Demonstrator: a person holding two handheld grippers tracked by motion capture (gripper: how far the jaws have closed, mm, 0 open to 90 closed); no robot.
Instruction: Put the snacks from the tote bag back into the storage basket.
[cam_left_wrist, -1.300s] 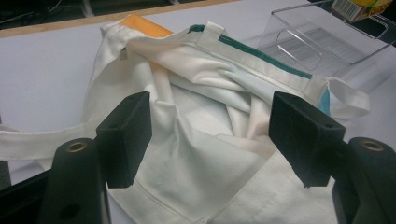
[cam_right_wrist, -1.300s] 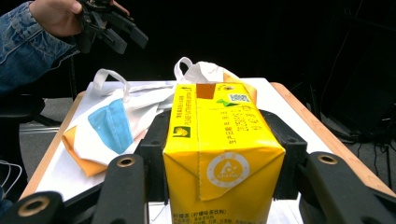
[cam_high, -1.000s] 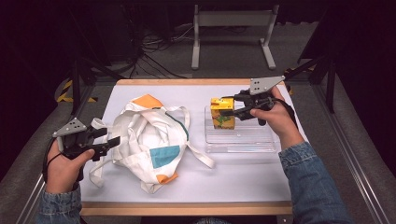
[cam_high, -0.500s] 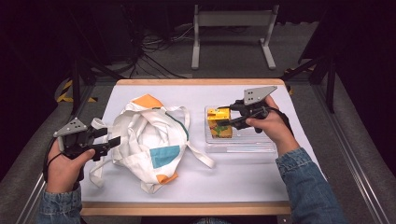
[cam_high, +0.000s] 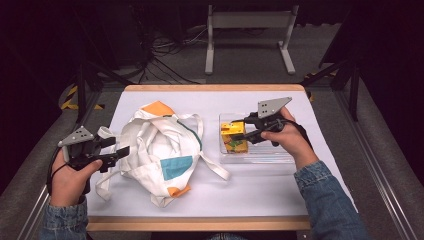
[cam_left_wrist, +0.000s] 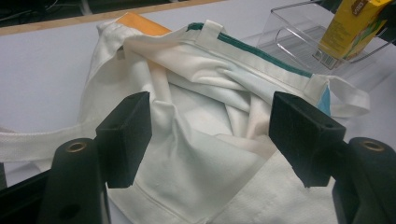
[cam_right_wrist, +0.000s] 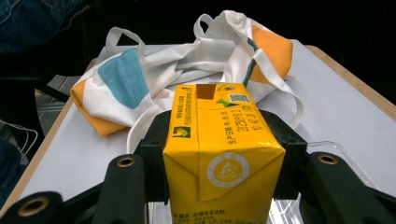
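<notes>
A yellow drink carton (cam_high: 233, 137) (cam_right_wrist: 219, 154) stands upright in my right gripper (cam_high: 239, 134), whose two jaws press on its sides, low inside the left end of a clear plastic tray (cam_high: 272, 155). From the left gripper view the carton (cam_left_wrist: 357, 28) leans in that tray (cam_left_wrist: 299, 35). A crumpled white cloth bag (cam_high: 160, 152) with orange, blue and green patches lies on the left half of the table. My left gripper (cam_high: 122, 152) (cam_left_wrist: 210, 135) rests at the bag's left edge, jaws open, with the white fabric (cam_left_wrist: 196, 116) lying between and beyond them, not pinched.
The white-topped table (cam_high: 280, 192) has a wooden edge all round. The bag's loose handle (cam_high: 215, 167) trails toward the tray. Dark floor, cables and a white metal stand (cam_high: 247, 30) lie behind the table.
My right gripper has come down and toward the near side with the carton, from above the tray's far left corner into the tray. The left hand has stayed put.
</notes>
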